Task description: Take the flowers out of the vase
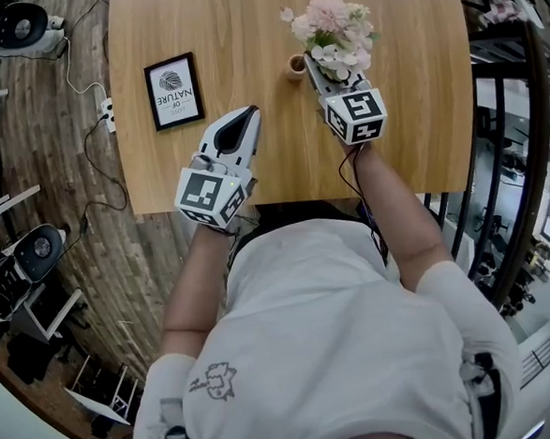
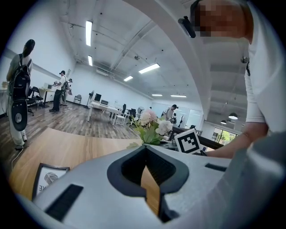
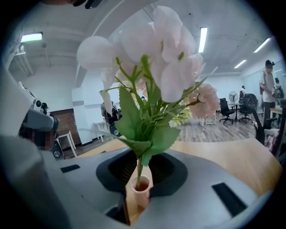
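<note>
Currently the right gripper (image 1: 312, 67) is clamped on the stems of the flowers (image 1: 333, 28) just above the vase (image 1: 296, 67); one stem end sits in the vase mouth. The vase stands upright on the table (image 1: 233, 20). The left gripper (image 1: 251, 113), near the vase, has its fingers together and empty. A framed print (image 1: 174, 90) lies beyond it, well apart from the vase

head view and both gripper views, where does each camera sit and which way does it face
Head view: on the person's head, facing steeply down on the table; arms, shirt, left gripper and right gripper show.
Left gripper view: on the left gripper, facing across the table to the flowers; its empty jaws show.
Right gripper view: on the right gripper, close on the flowers; stem between its jaws, vase below.
Shared: table and flowers.
</note>
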The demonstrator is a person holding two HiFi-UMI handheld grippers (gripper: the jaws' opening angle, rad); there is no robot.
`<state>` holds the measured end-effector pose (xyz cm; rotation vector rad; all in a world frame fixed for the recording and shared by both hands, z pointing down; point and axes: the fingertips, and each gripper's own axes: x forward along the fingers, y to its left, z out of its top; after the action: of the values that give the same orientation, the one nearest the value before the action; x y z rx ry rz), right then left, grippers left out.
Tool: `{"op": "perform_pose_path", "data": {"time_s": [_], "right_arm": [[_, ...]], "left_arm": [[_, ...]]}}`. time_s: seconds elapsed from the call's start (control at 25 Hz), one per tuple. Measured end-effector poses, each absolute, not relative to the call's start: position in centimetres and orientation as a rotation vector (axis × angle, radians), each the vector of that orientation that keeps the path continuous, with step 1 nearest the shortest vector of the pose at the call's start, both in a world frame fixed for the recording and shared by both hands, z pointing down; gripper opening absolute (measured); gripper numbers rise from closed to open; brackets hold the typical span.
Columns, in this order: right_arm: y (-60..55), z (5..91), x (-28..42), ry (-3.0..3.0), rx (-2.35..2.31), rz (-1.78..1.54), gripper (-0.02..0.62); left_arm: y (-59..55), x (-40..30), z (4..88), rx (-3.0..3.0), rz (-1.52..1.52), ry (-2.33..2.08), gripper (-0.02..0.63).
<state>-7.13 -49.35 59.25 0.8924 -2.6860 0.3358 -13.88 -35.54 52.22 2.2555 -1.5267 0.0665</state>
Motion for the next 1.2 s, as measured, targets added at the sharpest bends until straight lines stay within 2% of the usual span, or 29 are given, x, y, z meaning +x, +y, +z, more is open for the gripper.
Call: {"op": "perform_pose_path", "data": {"time_s": [0.56, 1.2], "right_arm": [[-44.2, 48.1, -6.4, -2.785, 0.961, 0.083, 0.074], [-29.9, 46.1, -4.4, -2.792, 0.971, 0.077, 0.074]], "left_arm": [[-29.2, -15.0, 46.6, 2.336, 0.010, -1.583, 0.005], [-19.2, -14.2, 43.6, 2.468, -0.032, -1.530, 0.005]]}}
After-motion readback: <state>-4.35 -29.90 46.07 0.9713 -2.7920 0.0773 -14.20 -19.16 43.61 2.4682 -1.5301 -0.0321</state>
